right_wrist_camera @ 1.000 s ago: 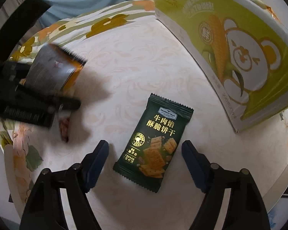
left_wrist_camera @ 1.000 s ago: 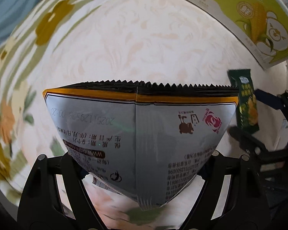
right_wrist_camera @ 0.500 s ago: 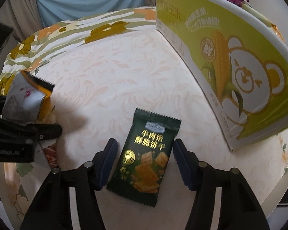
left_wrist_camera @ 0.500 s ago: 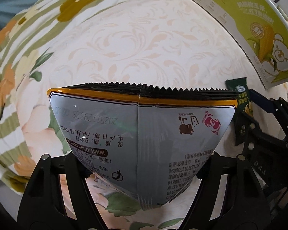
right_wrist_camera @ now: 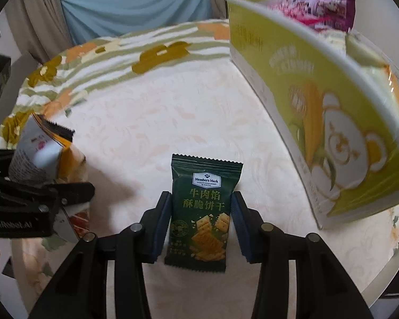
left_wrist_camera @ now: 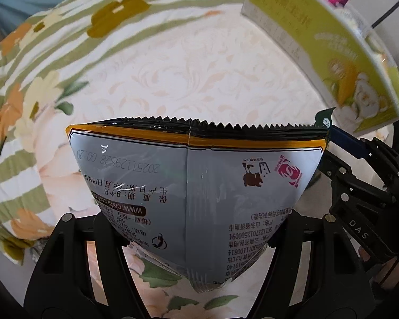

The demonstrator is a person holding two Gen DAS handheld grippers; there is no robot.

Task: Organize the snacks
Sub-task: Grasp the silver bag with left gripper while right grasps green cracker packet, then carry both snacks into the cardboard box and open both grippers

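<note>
The right gripper has just closed its jaws on a dark green cracker packet; its blue pads press both long edges, the packet's serrated top pointing away from the gripper over the cream counter. The left gripper has its jaws clamped on a grey and orange snack bag, gripped at the bag's lower sides, printed back facing the camera and serrated black seal farthest out. Beyond and to the right of both grippers stands a yellow-green carton printed with a bear and corn, a purple packet showing above its rim. Farther off, the flowered tablecloth hangs over the counter's edge.
</note>
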